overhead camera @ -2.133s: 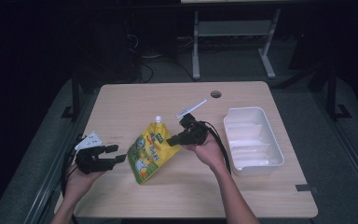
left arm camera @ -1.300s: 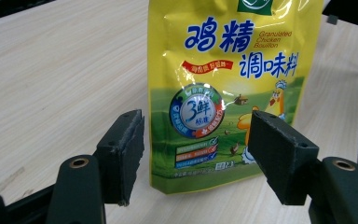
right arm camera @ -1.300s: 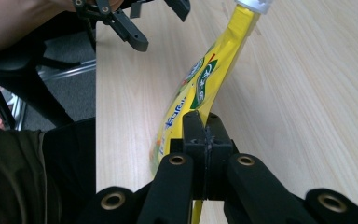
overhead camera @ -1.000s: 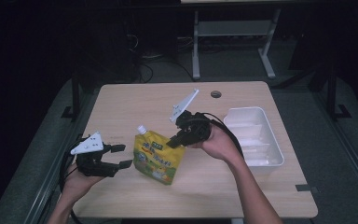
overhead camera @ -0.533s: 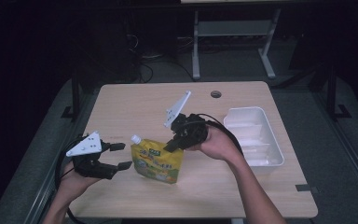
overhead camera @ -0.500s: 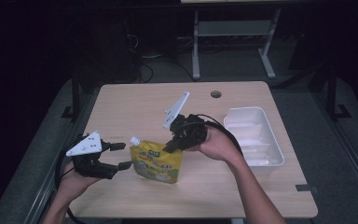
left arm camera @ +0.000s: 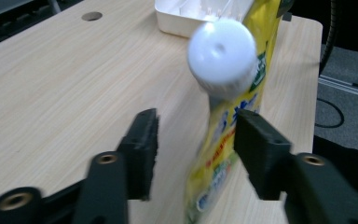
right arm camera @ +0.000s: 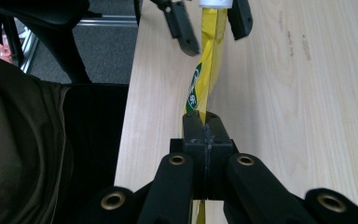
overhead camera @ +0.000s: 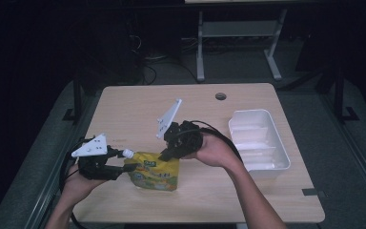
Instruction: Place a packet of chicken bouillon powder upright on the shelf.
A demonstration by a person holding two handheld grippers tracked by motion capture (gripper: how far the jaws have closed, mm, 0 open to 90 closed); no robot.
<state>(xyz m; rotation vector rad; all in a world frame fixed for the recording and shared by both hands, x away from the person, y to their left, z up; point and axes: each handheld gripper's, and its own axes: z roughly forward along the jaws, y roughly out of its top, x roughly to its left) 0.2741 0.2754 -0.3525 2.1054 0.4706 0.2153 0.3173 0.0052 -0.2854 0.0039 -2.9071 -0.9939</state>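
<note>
We work at a wooden bench (overhead camera: 138, 109) with a white tray (overhead camera: 259, 145) at its right end. Near the front edge a yellow pouch (overhead camera: 156, 170) is held up off the wood between our two hands. The right gripper (overhead camera: 167, 153) has its fingers clamped flat on the pouch's edge, and the film runs from them towards the other tool. The left gripper (left arm camera: 193, 140) sits at the neck end, its fingers standing apart on either side of the film just below the white cap (left arm camera: 221, 57). They have just been closing, yet no pad presses on the pouch.

We judge the step in hand to be taking a second hold near the spout while the right side steadies the pouch. The next move calls for closing the left fingers squarely on the neck under the cap, without letting the slack film twist or slip aside.
</note>
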